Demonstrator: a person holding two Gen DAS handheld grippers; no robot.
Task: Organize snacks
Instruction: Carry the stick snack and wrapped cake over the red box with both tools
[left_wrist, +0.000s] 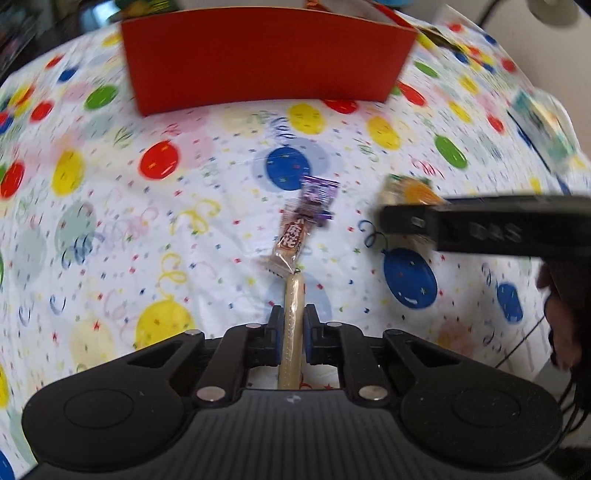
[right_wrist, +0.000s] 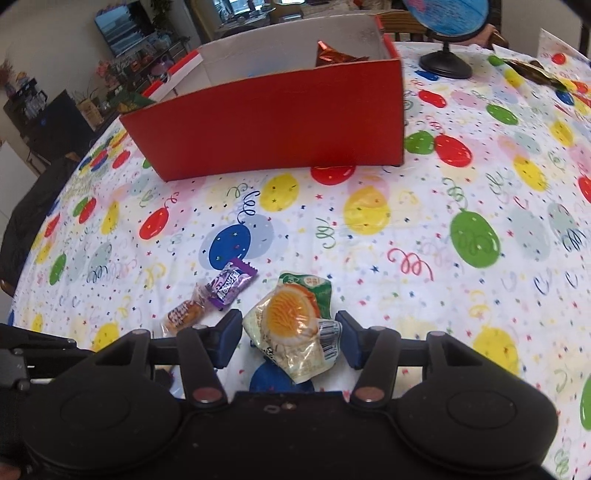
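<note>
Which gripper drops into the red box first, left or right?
Left. Left gripper is already shut on the sausage stick. Right gripper is open around the orange-print packet, ungrasped. Red box sits straight ahead.

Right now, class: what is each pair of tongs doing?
Left tongs: shut on the sausage stick.
Right tongs: open, around the orange-printed snack packet, not gripping.

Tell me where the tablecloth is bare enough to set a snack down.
Bare cloth lies between the red box and the purple candy, and right of the orange packet. It is crowded around the brown snack, beside the right claw.
</note>
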